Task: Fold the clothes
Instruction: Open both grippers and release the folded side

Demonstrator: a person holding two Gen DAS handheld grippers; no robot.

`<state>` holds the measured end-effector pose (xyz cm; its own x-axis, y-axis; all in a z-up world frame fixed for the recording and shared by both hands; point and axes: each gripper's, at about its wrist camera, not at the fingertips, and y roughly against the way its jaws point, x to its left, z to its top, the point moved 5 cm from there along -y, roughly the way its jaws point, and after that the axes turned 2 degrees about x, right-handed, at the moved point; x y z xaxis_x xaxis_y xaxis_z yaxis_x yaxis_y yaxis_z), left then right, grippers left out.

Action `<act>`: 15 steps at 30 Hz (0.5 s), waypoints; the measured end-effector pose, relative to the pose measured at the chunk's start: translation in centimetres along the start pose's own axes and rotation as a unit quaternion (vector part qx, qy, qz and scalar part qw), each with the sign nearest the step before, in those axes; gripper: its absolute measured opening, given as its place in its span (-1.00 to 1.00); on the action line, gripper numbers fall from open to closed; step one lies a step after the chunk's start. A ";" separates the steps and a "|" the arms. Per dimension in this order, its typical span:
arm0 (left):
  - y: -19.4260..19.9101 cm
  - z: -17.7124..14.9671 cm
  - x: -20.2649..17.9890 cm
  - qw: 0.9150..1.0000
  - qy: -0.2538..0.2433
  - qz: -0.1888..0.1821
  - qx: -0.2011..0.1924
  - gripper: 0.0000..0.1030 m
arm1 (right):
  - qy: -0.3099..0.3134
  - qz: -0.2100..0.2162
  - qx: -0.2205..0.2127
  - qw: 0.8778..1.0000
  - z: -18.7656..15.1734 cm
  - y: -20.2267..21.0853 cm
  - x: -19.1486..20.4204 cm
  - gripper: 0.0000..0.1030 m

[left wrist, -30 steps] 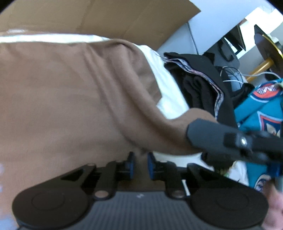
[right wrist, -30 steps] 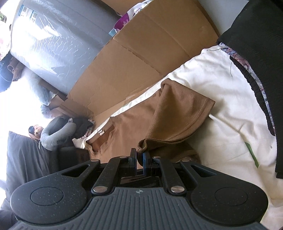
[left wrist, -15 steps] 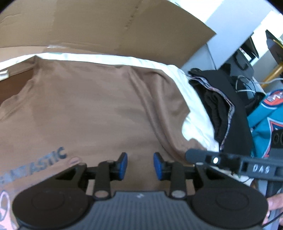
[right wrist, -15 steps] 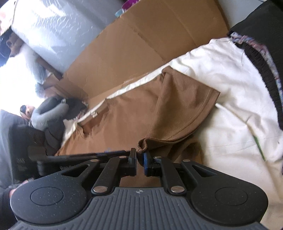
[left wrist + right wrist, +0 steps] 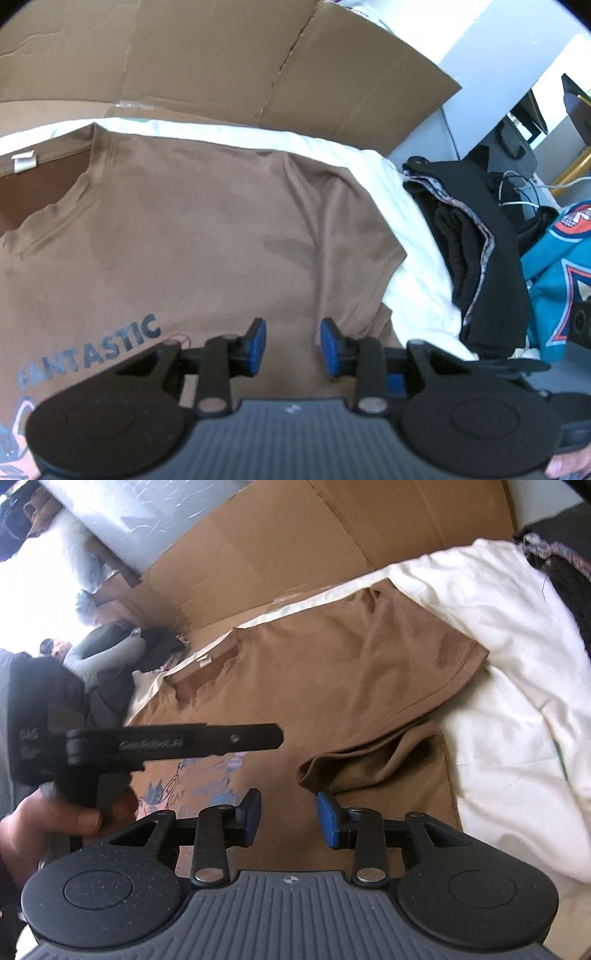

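A brown T-shirt (image 5: 207,236) with a "FANTASTIC" print lies face up on a white sheet (image 5: 413,258). My left gripper (image 5: 293,345) hovers over its chest, open, with nothing between the blue pads. In the right wrist view the shirt (image 5: 332,672) has its sleeve spread out, and a bunched fold (image 5: 369,760) lies below the sleeve. My right gripper (image 5: 290,812) sits just short of that fold. Its jaws are opening and nothing is between them. A hand (image 5: 55,816) holds the left gripper (image 5: 173,742) over the print.
Flattened cardboard (image 5: 229,62) stands behind the sheet. A pile of black clothes (image 5: 476,236) and a teal jersey (image 5: 554,266) lie to the right. A grey wrapped mattress (image 5: 155,513) and more clutter (image 5: 107,653) sit at the far left.
The right gripper has let go of the shirt's bunched fold, which now lies on the shirt. The left gripper opened wider, rose and came over the print; the shirt lies flatter.
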<state>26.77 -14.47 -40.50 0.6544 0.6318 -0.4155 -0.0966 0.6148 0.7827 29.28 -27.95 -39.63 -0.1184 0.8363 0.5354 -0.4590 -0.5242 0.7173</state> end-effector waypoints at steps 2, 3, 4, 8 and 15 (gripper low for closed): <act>-0.1 0.0 -0.3 1.000 -0.006 -0.001 0.001 -0.29 | 0.002 -0.004 -0.002 1.000 0.1 0.7 0.2 -0.26; -0.2 0.0 -0.5 1.000 -0.008 -0.003 0.002 -0.21 | 0.008 -0.010 -0.003 1.000 0.2 1.1 0.3 -0.22; -0.3 -0.1 -0.7 1.000 -0.010 -0.007 0.003 -0.14 | 0.014 -0.017 -0.003 1.000 0.2 1.4 0.4 -0.17; -0.6 -0.5 -1.3 1.000 -0.016 -0.024 0.006 -0.08 | 0.033 -0.034 -0.004 0.999 0.4 2.8 0.7 -0.16; -2.4 -1.3 -2.7 0.998 -0.047 -0.028 0.020 -0.12 | 0.073 -0.126 -0.018 0.989 0.9 3.6 -1.4 -0.16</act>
<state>24.27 -17.02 -41.81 0.7262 0.5483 -0.4147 -0.0295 0.6275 0.7781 28.60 -31.18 -37.44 -0.1203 0.9552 0.2703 -0.5200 -0.2925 0.8025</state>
